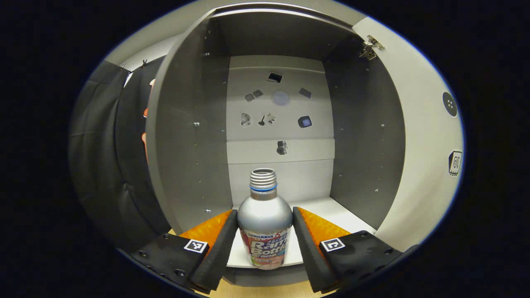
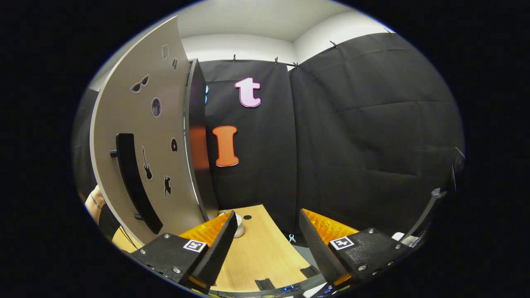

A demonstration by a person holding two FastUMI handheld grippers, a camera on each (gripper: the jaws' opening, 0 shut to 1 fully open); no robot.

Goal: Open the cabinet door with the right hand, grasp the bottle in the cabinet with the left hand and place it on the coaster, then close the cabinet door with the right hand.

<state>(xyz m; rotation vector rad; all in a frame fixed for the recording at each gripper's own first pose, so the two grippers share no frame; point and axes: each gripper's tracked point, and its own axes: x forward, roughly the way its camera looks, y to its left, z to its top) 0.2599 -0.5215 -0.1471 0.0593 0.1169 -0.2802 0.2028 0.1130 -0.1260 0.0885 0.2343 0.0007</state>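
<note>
Left gripper view: cabinet open, bottle upright on the shelf between the left gripper fingers, both pads touching its body. Grasp looks seated; judgement: lift straight, keep it vertical. Right gripper view: door swung wide, left of the right gripper, whose fingers are spread, empty, over the table.

Each handheld gripper, left and right, has a black, screw-studded body bearing a small square black-and-white marker on each of its two wedge-shaped fingers.
</note>
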